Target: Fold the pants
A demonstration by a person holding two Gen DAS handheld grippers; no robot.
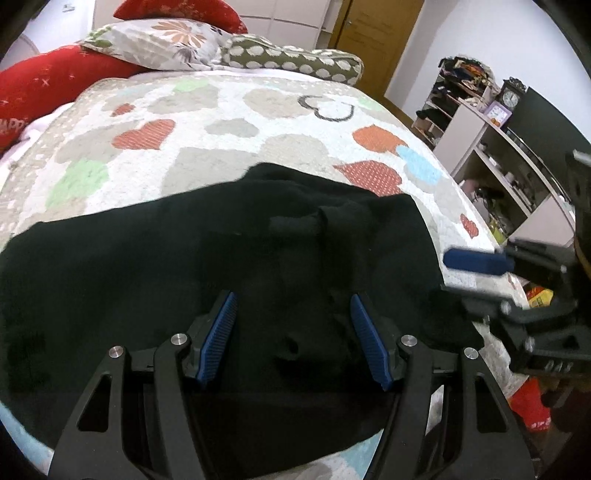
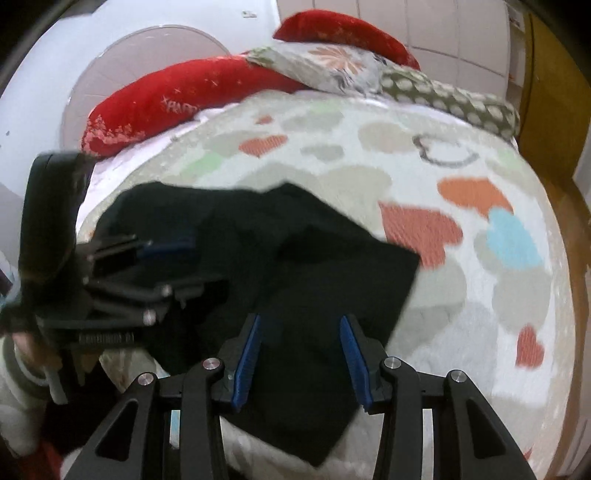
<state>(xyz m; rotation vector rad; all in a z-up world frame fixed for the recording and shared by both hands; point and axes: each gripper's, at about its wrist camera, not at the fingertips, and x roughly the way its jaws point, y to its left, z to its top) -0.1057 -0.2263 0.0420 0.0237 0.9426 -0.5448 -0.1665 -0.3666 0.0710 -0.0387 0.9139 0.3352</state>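
Black pants (image 1: 221,266) lie spread and partly folded on the bed's heart-patterned quilt (image 1: 229,122). My left gripper (image 1: 293,299) hovers over the near part of the pants, jaws wide open and empty. My right gripper (image 2: 301,321) is also open and empty, above the pants (image 2: 295,266) near their right corner. In the left wrist view the right gripper (image 1: 480,266) shows at the right edge of the pants, blurred. In the right wrist view the left gripper (image 2: 162,247) shows at the left over the pants.
Red pillows (image 1: 55,81), a floral pillow (image 1: 155,40) and a dotted pillow (image 1: 291,59) lie at the head of the bed. Shelves with clutter and a clock (image 1: 491,125) stand to the right of the bed. A wooden door (image 1: 373,29) is behind.
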